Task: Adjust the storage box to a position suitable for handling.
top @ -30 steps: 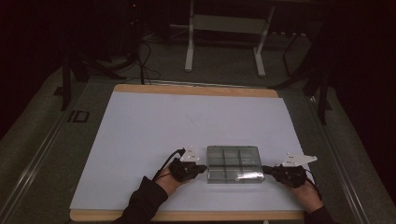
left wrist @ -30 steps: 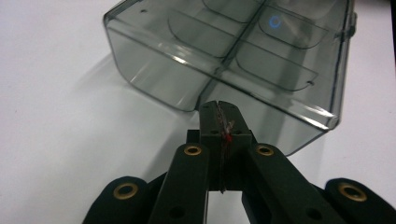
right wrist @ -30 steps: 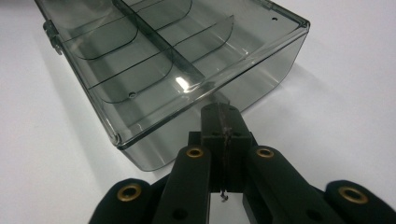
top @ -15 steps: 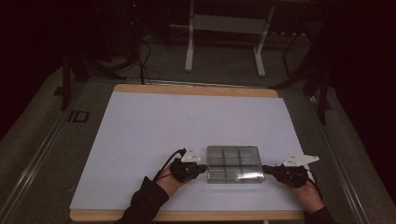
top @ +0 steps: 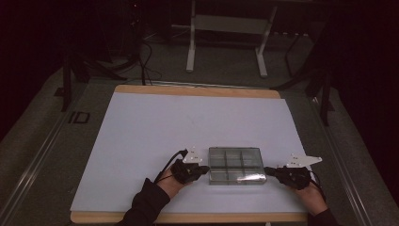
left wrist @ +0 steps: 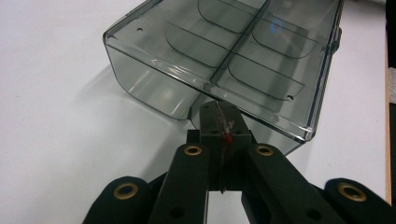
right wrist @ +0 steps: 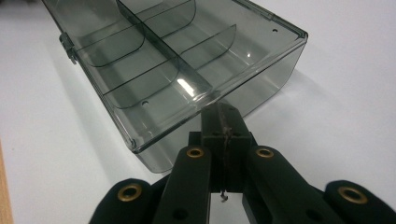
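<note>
White tabletop (top: 141,141) bears a smoky compartment box (top: 235,165) with closed left gripper (top: 203,169) at its nine o'clock and closed right gripper (top: 269,171) at three; uneven pushing could skew it.

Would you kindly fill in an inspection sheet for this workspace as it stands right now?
Surface: white mat on a wood-edged table.
Job's things: clear smoky compartment box, lid closed, dividers visible, compartments look empty; it sits near the table's front edge.
Clutter: nothing seen on the mat.
Grippers: left hand-held gripper with jaws shut at the box's left end; right hand-held gripper with jaws shut at its right end; both tips meet the box wall, which the gripper views show too.
Cables: a black cable loops from the left hand-held gripper; more cables lie on the floor behind.
Surroundings: dark room, grey floor, white stand frame beyond the table.
</note>
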`<state>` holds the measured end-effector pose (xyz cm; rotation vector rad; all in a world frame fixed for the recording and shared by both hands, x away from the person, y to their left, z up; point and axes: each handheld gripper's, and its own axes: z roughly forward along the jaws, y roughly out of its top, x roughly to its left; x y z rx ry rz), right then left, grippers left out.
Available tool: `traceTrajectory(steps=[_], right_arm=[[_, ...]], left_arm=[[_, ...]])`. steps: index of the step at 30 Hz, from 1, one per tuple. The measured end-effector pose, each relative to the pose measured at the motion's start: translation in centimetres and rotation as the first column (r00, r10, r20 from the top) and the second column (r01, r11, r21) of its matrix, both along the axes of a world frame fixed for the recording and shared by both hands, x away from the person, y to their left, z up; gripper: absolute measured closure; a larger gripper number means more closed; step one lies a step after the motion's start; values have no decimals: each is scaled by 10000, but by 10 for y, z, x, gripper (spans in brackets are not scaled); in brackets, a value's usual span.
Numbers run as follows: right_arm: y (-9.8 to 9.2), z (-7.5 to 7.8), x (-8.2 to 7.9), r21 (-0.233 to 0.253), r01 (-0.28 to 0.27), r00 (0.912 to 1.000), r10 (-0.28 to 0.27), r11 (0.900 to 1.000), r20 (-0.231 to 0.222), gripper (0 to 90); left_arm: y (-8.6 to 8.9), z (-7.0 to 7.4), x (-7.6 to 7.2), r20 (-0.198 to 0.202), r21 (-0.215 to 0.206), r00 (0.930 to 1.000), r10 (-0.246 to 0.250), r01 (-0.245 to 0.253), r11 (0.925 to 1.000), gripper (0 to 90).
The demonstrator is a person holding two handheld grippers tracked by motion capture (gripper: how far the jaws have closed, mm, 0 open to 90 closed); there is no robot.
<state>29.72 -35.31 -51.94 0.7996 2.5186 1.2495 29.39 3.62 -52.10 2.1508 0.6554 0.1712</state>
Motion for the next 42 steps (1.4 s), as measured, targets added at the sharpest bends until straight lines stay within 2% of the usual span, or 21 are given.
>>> traceTrajectory(steps=[9,12,14,16,20,23,24,28,29,30,31,32,33,34,35,37,38,40,42], right_arm=[[0,1,0,12,-51,10000,51,10000,-48,900],[-4,3,0,532,-170,9997,178,9984,-136,900],[-1,5,-1,251,-138,9999,137,9996,19,900],[-1,4,-1,253,-26,10000,24,9997,73,900],[2,-7,2,-346,32,9997,-40,9994,-236,900],[1,-9,1,-111,30,9996,-33,9999,-272,900],[-2,-4,0,129,-39,9999,41,9999,-116,900],[-1,0,0,-105,-115,9999,114,9999,-71,900],[-1,0,0,-53,-125,9999,125,9999,-10,900],[-2,1,-1,172,-186,9998,187,9997,-65,900],[-2,3,-1,445,-282,9996,286,9986,-70,900],[0,5,-2,410,-264,9996,264,9988,24,900],[2,7,-3,207,-234,9997,232,9995,124,900],[3,9,-2,172,-236,9996,233,9996,173,900],[4,10,-1,203,-231,9996,228,9995,172,900],[4,12,1,216,-13,9997,7,9998,240,775],[2,12,2,317,22,9999,-27,9995,167,772],[0,14,3,387,103,9996,-113,9992,256,758],[-1,15,4,424,132,9995,-144,9990,278,757]], left_arm=[[1,-1,0,-23,-82,10000,-7,6,10000,900],[0,0,0,-26,-56,10000,-62,62,10000,900],[0,0,0,-50,-102,10000,-41,40,9999,900],[0,-1,0,-50,-92,10000,-56,56,9999,900],[0,-1,0,-36,-100,10000,-42,41,9999,900],[0,-1,0,-44,-90,10000,-39,38,10000,900],[0,0,0,-59,-38,10000,-56,56,10000,900],[-1,0,0,-54,-22,10000,-50,50,10000,900],[0,1,0,-87,-166,9999,-124,123,9998,900],[0,2,-1,-105,-406,9997,-237,232,9989,900],[-2,4,-1,-14,-423,9997,-261,261,9988,900],[-4,6,-1,117,-264,9996,-238,241,9994,900],[-4,6,-1,117,-264,9996,-238,241,9994,900],[-4,8,1,247,-293,9997,-26,33,9996,898],[-3,8,3,245,-316,9995,193,-186,9993,830],[-1,8,6,130,-614,9994,314,-305,9976,724],[-1,8,7,133,-629,9992,379,-370,9973,688],[-1,9,7,281,-539,9989,374,-358,9979,676],[-2,10,9,243,-524,9992,326,-313,9981,647]])
